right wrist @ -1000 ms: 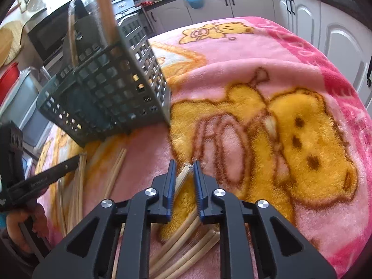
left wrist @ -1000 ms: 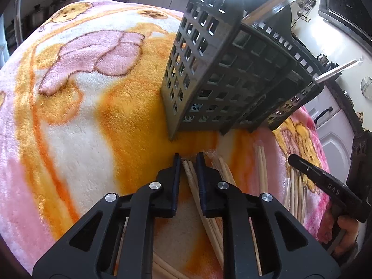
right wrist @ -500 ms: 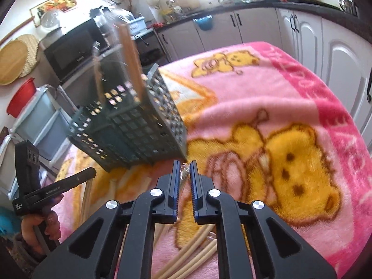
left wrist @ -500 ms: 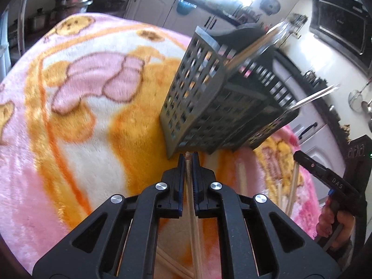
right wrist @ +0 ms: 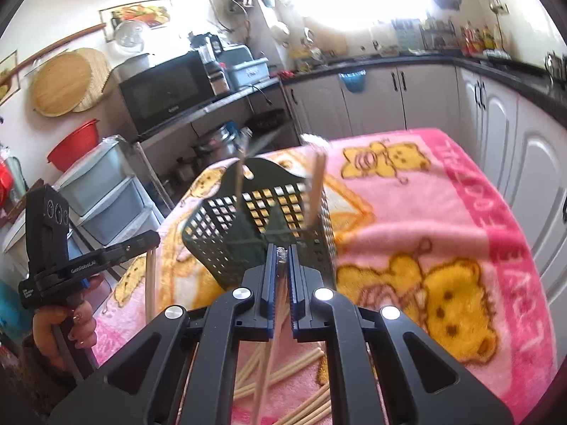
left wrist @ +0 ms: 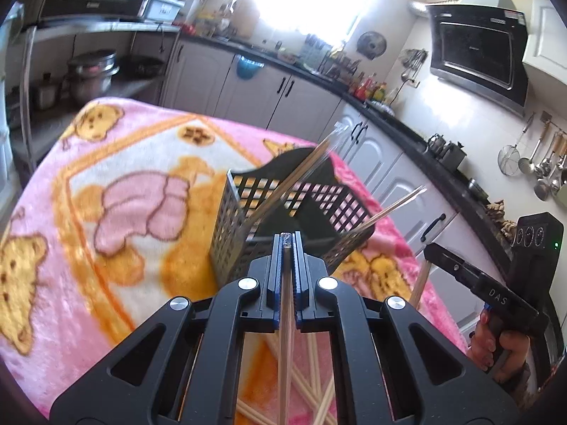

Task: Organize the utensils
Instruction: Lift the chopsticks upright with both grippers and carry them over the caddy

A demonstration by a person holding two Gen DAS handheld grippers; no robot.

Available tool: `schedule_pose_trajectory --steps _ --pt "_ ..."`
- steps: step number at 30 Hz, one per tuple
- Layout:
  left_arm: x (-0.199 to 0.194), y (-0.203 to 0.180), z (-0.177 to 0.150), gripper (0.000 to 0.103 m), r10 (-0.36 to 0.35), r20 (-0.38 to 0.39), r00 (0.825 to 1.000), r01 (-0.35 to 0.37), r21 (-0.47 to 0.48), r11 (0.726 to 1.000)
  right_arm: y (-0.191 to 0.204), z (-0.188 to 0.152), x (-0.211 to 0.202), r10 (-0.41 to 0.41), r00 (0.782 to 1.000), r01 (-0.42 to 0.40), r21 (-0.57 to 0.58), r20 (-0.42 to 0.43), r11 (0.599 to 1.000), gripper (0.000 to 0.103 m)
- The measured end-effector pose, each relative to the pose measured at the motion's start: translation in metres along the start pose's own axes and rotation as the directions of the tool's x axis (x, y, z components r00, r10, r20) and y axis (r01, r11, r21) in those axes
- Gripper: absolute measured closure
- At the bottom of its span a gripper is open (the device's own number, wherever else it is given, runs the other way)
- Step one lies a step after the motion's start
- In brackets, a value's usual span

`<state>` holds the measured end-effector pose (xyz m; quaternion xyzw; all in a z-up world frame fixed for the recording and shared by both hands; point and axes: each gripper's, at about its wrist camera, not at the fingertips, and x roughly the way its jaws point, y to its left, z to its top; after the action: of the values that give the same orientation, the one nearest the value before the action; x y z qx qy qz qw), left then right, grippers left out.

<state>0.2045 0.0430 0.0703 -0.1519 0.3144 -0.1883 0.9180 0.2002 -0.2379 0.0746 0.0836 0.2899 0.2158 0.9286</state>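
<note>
**Both claws clamped on chopsticks**

The left claw point(left wrist: 287, 239) is closed tight on a wrapped chopstick pair point(left wrist: 284, 318). The right claw point(right wrist: 282, 248) is closing on another pair point(right wrist: 265, 372). A dark basket point(left wrist: 248, 219), with two pairs standing inside, sits just ahead on the pink blanket point(left wrist: 124, 248). Loose chopsticks point(right wrist: 301, 364) lie below.

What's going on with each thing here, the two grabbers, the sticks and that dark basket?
Left gripper: shut on a wrapped chopstick pair, lifted off the blanket.
Right gripper: shut on another wrapped pair, also lifted.
Basket: standing tilted on the blanket, already holding a few chopsticks that lean out over its rim.
Loose chopsticks: lying scattered on the blanket, not yet sorted.
</note>
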Motion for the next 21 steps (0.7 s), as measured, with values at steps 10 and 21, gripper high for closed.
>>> schedule_pose_trajectory --steps 10,21 --pt "-0.021 -0.031 0.021 0.101 -0.018 0.094 0.995 0.012 0.062 0.998 0.026 0.016 -0.019 0.027 0.998 -0.023 -0.071 0.064 0.997 0.097" --pt "-0.033 -0.064 0.051 0.101 -0.024 0.218 0.976 -0.006 0.133 0.991 0.035 0.034 -0.026 0.035 0.992 -0.022 -0.105 0.121 0.994 0.097"
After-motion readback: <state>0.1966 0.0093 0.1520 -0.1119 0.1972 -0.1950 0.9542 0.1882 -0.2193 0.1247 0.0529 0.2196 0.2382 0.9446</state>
